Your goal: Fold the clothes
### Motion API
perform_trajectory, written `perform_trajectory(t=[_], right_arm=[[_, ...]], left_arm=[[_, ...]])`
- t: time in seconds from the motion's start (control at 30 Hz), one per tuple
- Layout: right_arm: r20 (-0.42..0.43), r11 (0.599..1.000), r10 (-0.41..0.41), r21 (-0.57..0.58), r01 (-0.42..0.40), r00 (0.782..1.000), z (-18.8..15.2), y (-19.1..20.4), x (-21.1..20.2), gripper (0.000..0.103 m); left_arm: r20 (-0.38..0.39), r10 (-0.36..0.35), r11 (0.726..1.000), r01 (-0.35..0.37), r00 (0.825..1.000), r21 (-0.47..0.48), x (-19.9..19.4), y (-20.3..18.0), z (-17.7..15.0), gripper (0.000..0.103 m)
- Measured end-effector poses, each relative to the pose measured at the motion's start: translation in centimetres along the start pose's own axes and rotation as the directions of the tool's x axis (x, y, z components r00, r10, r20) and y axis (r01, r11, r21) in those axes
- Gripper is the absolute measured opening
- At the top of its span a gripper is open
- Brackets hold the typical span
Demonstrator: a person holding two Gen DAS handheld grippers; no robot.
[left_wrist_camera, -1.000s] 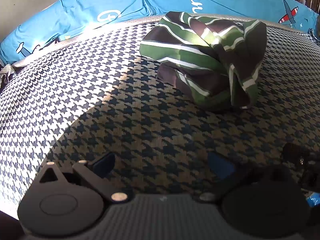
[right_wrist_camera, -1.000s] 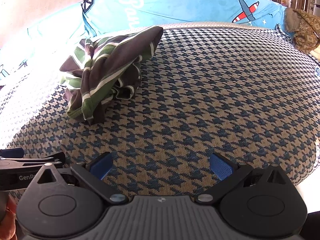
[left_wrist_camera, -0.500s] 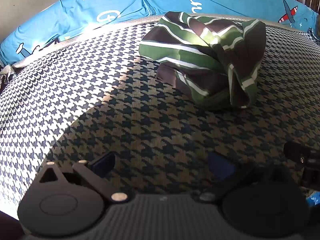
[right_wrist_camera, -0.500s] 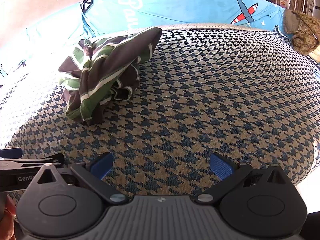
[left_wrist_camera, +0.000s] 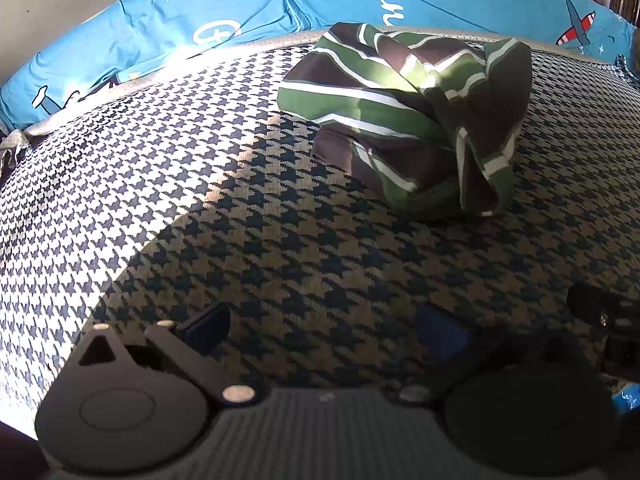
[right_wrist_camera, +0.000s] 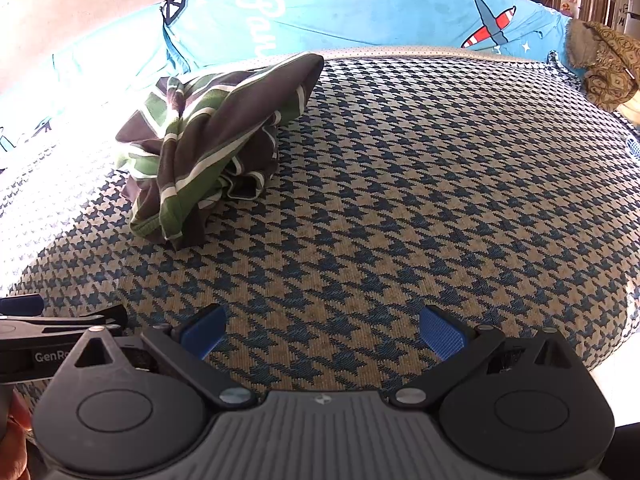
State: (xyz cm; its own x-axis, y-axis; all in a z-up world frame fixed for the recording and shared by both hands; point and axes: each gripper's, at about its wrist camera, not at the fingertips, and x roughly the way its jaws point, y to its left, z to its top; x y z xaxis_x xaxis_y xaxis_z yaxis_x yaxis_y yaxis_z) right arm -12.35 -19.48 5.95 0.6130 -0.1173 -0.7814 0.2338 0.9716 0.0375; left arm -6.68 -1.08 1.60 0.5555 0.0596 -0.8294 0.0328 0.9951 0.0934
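Crumpled striped garment (left_wrist_camera: 404,120), green, dark brown and white, sitting in a heap toward the back of the houndstooth cover (left_wrist_camera: 280,248), right up near the blue printed cushions (left_wrist_camera: 200,28). Not folded at all, just bunched up, with one loose end drooping down at the front. Sunlight across the far left part of the cover and part of the cloth, the rest in shadow.

Left gripper (left_wrist_camera: 324,328) low over the cover, jaws spread wide, nothing between the blue pads (left_wrist_camera: 440,330). Well apart from the garment, which lies ahead and a bit to its right.

Right gripper (right_wrist_camera: 322,330) same story: wide open, empty, blue pads (right_wrist_camera: 442,334) hovering over bare houndstooth. From this side, garment (right_wrist_camera: 204,148) ahead and off to the left, not touching anything but the cover. Left gripper's body poking into the right wrist view at the left edge. Brown patterned cloth thing (right_wrist_camera: 604,64) bunched at the far right corner by the cushions, can't tell what exactly.
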Motion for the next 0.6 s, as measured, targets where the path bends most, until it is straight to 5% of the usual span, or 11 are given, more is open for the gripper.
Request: perform_trajectory(t=[0.6], right_arm=[[0.004, 1.000, 0.018, 0.022, -0.018, 1.000, 0.21, -0.36, -0.15, 0.103]], left_arm=[[0.004, -0.009, 1.000, 0.009, 1.000, -0.004, -0.53, -0.11, 0.23, 0.103]])
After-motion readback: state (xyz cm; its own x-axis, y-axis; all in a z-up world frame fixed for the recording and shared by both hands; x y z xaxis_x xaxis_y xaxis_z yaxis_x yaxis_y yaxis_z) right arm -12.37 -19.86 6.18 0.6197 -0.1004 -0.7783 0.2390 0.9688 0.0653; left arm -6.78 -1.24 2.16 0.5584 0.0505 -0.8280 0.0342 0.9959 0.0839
